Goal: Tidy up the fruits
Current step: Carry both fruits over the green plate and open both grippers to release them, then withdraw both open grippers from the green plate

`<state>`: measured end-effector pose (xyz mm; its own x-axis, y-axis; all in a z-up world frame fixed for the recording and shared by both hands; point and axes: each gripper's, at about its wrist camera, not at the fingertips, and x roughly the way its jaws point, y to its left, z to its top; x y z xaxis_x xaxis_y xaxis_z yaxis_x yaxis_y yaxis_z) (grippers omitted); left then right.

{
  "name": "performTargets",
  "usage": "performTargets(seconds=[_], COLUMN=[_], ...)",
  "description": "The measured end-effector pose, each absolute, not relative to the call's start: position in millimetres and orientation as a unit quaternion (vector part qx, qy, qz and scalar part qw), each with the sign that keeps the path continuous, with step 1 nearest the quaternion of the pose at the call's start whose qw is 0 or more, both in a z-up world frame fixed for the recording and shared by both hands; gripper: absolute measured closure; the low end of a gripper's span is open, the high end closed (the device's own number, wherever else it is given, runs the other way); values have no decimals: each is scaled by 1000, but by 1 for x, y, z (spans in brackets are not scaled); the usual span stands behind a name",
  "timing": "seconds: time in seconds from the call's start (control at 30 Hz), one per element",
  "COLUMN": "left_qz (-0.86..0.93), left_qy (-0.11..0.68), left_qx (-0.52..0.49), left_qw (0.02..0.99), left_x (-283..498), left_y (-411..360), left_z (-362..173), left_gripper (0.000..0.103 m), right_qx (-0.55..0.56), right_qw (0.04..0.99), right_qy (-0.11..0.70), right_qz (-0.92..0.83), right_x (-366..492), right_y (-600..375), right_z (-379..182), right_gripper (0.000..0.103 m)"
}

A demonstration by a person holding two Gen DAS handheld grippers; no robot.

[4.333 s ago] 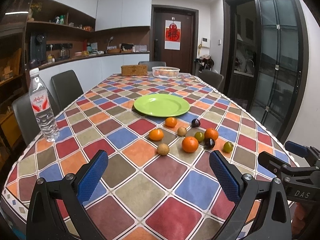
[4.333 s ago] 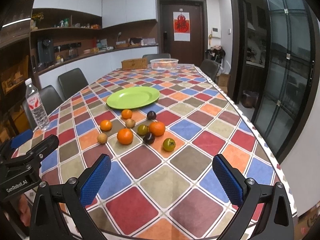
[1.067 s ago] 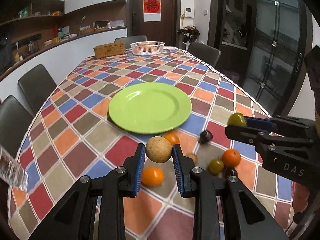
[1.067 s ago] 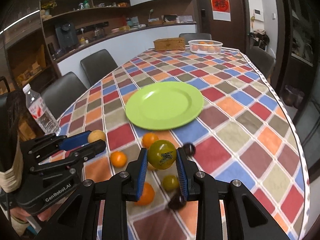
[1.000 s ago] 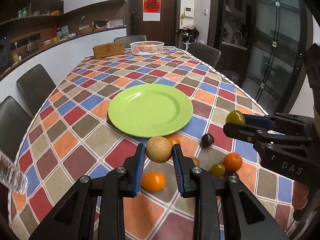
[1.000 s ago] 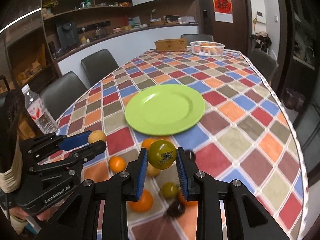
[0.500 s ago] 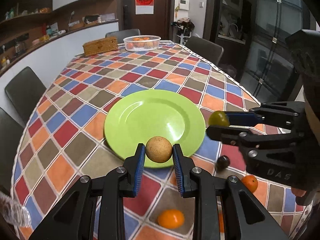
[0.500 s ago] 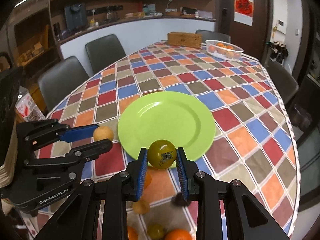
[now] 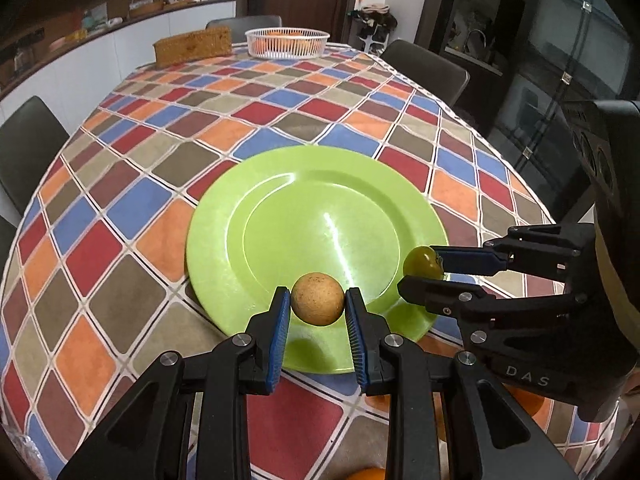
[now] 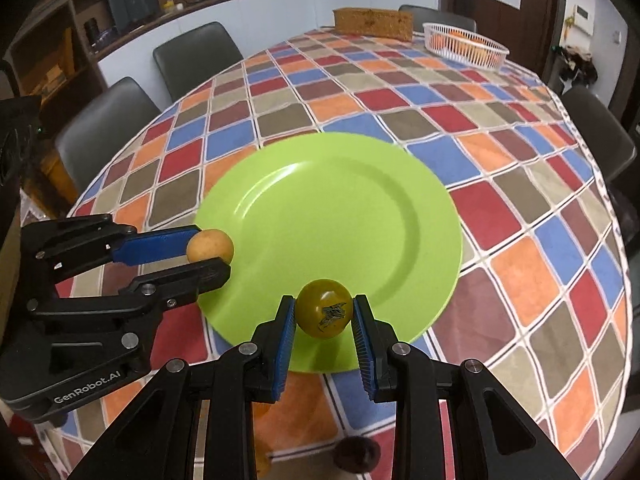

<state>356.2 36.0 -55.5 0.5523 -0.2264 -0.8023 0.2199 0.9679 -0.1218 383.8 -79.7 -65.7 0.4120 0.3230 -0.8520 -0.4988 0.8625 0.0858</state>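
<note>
My left gripper [image 9: 317, 309] is shut on a round tan fruit [image 9: 317, 298] and holds it over the near rim of the green plate [image 9: 280, 216]. My right gripper [image 10: 324, 318] is shut on a yellow-green tomato [image 10: 324, 314] and holds it over the near rim of the same plate [image 10: 360, 216]. Each gripper shows in the other's view: the right one [image 9: 424, 270] at the plate's right edge, the left one [image 10: 210, 254] at its left edge. The plate is empty.
Orange fruit [image 9: 524, 400] and a dark fruit [image 10: 356, 454] lie on the checkered tablecloth [image 9: 132, 208] behind the grippers. A white basket of oranges [image 9: 286, 42] and a brown box [image 9: 194, 46] stand at the far end. Dark chairs [image 10: 196, 56] line the table.
Both grippers closed on a fruit earlier and have moved forward and lower over the plate's near rim. The loose fruit has slipped below both views.
</note>
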Motion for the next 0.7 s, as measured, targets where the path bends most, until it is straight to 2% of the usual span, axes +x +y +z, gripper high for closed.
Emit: performTargets(seconds=[0.1, 0.23, 0.3, 0.47, 0.53, 0.6, 0.7], left_qz=[-123, -115, -112, -102, -96, -92, -92], left_qy=[458, 450, 446, 422, 406, 386, 366], left_qx=[3, 11, 8, 22, 35, 45, 54], left_qw=[880, 886, 888, 901, 908, 917, 925], left_x=[357, 353, 350, 326, 313, 296, 274], left_y=[35, 35, 37, 36, 33, 30, 25], left_z=[-58, -55, -50, -32, -23, -12, 3], left_gripper=[75, 62, 62, 59, 49, 45, 41], right_qx=[-84, -67, -68, -70, -71, -74, -70], right_qw=[834, 837, 842, 854, 862, 872, 883], right_qy=[486, 484, 479, 457, 442, 424, 401], right_qz=[246, 245, 238, 238, 238, 235, 232], right_x=[386, 387, 385, 368, 358, 344, 327], right_y=[-81, -85, -87, -95, -99, -103, -110], right_z=[-70, -69, -65, -47, -37, -24, -8], right_gripper=[73, 70, 64, 63, 63, 63, 56])
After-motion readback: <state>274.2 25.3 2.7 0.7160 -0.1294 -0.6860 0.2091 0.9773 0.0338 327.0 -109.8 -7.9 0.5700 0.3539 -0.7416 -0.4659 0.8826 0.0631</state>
